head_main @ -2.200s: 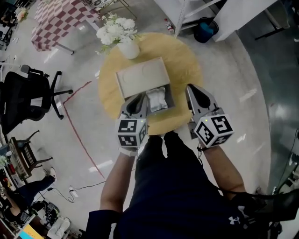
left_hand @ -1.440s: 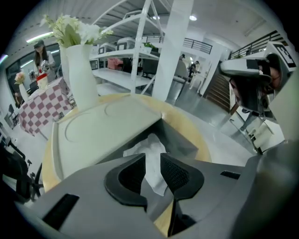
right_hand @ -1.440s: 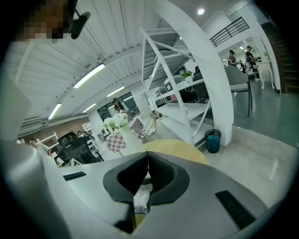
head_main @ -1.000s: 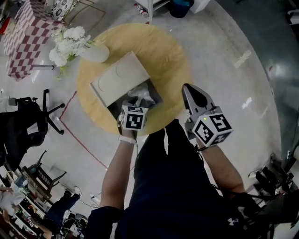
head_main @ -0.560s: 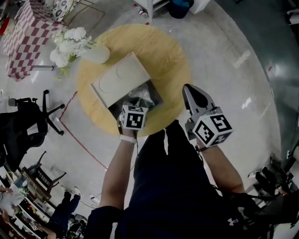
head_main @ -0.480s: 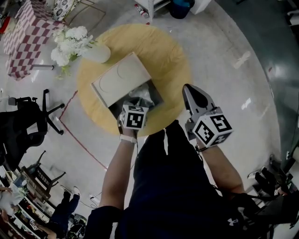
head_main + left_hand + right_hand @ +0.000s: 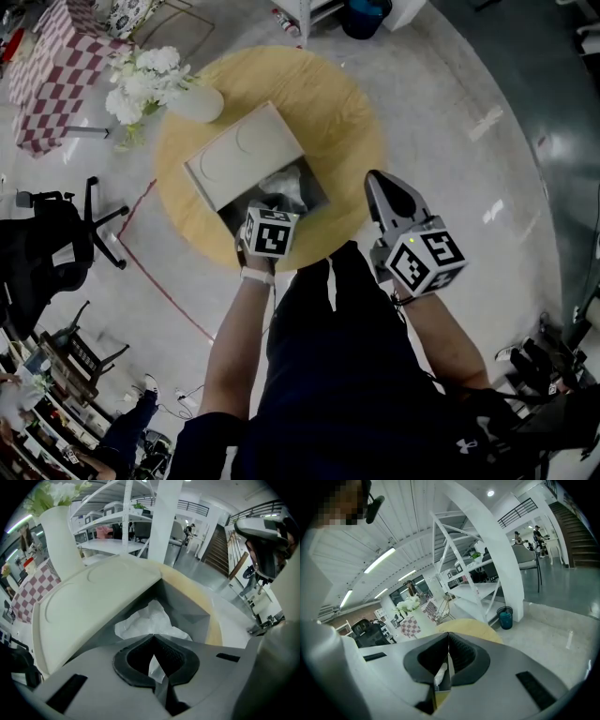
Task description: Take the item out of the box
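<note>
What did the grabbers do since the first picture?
The left gripper went down into the open box and closed its jaws on the white plastic bag; earlier it hung open at the box's near edge. The bag is still inside. The right gripper stayed shut and empty off to the right, and the box, vase and table kept their places.

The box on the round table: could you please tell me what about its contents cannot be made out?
- Left gripper view: what the crinkled white plastic wrap holds; the wrap is opaque, and the left tool, shut on it, covers its lower part.
- Head view: most of the box interior, under the left tool's marker cube.
- Right gripper view: the box does not show; the right tool's body fills the lower picture.
</note>
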### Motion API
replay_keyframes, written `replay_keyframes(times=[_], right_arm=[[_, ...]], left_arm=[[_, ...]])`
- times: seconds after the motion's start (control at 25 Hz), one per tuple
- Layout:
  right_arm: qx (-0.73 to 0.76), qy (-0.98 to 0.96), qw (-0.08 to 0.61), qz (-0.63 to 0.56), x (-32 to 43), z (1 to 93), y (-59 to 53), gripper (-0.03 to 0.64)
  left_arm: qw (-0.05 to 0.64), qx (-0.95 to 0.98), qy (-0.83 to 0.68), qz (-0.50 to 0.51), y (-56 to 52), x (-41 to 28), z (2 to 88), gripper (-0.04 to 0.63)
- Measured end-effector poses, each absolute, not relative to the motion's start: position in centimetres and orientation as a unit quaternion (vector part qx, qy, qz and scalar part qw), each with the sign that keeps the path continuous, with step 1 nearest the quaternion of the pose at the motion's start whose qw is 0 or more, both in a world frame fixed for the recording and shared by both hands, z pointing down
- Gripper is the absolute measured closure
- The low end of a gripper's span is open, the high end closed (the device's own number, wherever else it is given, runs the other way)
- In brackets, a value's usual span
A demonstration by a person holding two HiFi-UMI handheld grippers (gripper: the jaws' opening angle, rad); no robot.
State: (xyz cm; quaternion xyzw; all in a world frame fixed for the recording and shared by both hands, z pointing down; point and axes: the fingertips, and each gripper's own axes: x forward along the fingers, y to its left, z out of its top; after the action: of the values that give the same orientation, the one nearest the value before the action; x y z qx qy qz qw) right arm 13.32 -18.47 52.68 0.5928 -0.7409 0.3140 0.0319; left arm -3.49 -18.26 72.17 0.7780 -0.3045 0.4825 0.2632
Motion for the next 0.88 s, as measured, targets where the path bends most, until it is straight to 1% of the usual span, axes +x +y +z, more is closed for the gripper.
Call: replay_keyframes(times=[0.2, 0.44, 0.88], right_arm=[[0.593, -0.742, 0.029, 0.311, 13.5, 52.2, -18.1, 0.604], [0.581, -0.754, 0.028, 0.306, 12.3, 51.6, -18.0, 0.604], [0.549, -0.784, 0.033, 0.289, 9.4, 50.0, -18.0, 0.604]], left_arm=[[0.275, 0.780, -0.323, 0.460, -18.5, -3.9, 70.6, 0.578], [0.310, 0.787, -0.330, 0.420, -18.2, -3.7, 68.8, 0.578], [0.311, 0.797, -0.362, 0.371, -17.2, -5.2, 64.9, 0.578]])
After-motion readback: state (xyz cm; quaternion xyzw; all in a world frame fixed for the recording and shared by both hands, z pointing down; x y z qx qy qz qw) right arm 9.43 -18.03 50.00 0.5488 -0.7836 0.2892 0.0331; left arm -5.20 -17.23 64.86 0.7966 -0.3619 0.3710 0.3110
